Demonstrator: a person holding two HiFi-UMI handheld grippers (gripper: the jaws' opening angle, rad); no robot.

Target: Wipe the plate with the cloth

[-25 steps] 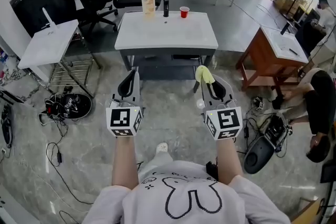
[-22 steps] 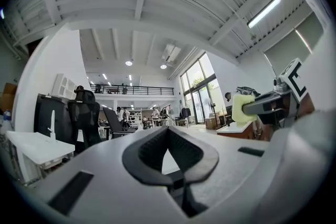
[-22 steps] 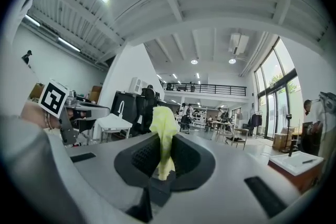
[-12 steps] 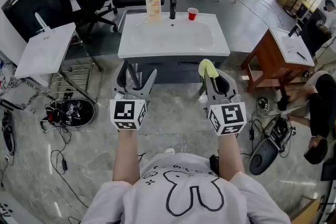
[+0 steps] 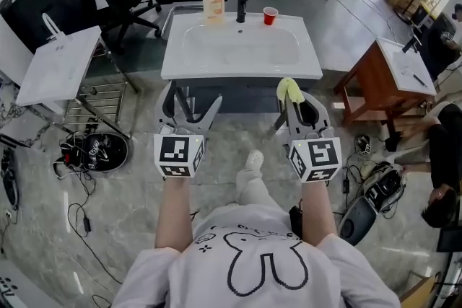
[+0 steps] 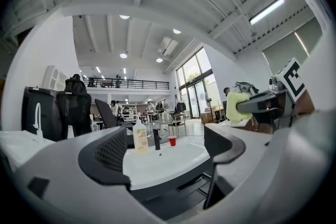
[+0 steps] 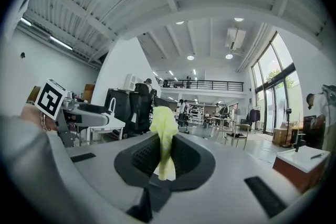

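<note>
The left gripper (image 5: pixel 189 106) is holding nothing, its jaws having just been opening to full width. The right gripper (image 5: pixel 297 108) is clamping the yellow cloth (image 5: pixel 289 89), holding it near the front edge of the white sink (image 5: pixel 173 68).

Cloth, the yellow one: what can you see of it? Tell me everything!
The cloth is pale yellow-green, soft and crumpled, bunched into a narrow strip. The right gripper is shut on its lower part, so its rumpled end sticks out past the jaw tips and a small tail hangs below. Only those jaws touch it. It is held in the air, just before the white sink.
</note>
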